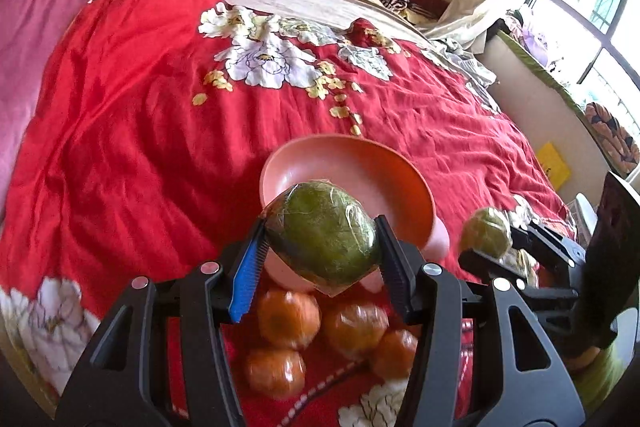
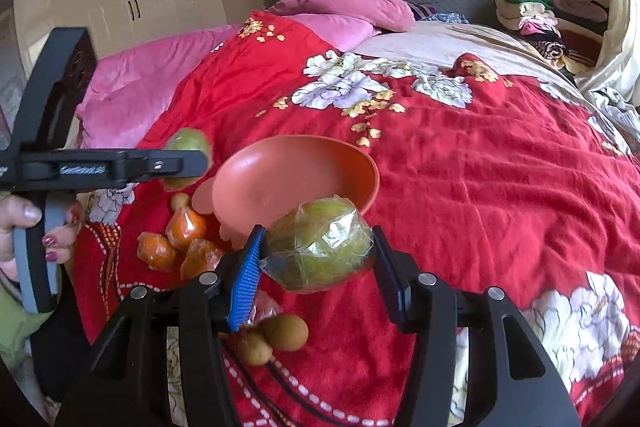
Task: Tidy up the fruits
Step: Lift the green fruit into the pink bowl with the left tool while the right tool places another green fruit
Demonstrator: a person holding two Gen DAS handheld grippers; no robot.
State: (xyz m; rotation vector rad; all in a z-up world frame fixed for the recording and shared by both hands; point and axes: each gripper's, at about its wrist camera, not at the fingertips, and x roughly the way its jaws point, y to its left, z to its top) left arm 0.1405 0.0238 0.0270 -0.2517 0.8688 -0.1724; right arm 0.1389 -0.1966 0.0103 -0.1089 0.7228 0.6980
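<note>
Gripping one wrapped green fruit each, both sets of jaws are clenched: the left gripper [image 1: 322, 241] pinches a round green fruit [image 1: 326, 233] between its ribbed pads, and the right gripper [image 2: 318, 247] squeezes a second green fruit [image 2: 318, 245] the same way. Each is held by its widest part, probably so the slick plastic wrap cannot slide out. Both hang in the air just in front of the bowl [image 1: 304, 157], a smooth, shallow, salmon-pink dish tilted on the soft bed [image 1: 132, 131], so I judge they are headed there. Below the left gripper lie four glossy wrapped oranges [image 1: 288, 319] in a loose cluster; below the right, two small brown fruits [image 2: 286, 333] touch each other. Wrinkled red floral cloth covers the bed
</note>
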